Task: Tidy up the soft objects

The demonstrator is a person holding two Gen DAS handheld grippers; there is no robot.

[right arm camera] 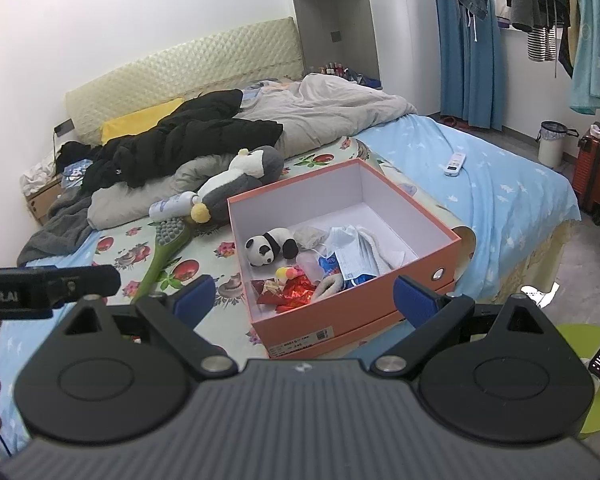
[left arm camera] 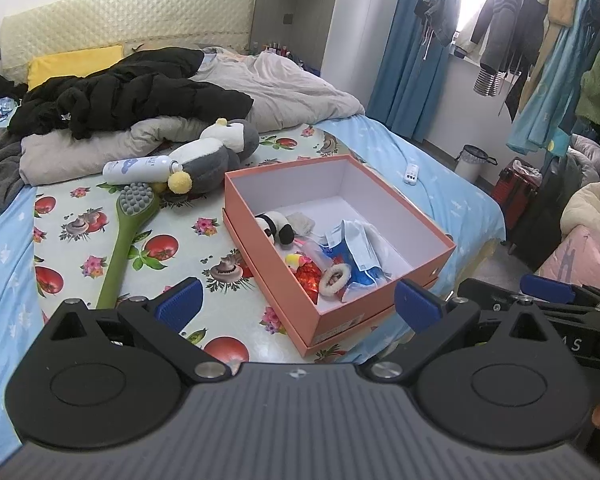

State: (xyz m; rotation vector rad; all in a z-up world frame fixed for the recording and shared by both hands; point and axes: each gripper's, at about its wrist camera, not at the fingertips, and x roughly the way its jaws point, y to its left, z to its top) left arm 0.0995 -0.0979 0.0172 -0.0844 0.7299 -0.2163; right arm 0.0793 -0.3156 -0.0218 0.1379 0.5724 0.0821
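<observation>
On the bed, the orange box held a panda plush and face masks; both the left gripper and right gripper hovered near it, jaws apart and empty.

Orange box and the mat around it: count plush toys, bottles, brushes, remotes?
Plush toys: 2, panda inside the orange box, penguin on the mat
Spray bottles: 1
Green brushes: 1
Remotes: 1
Total: 5
</observation>
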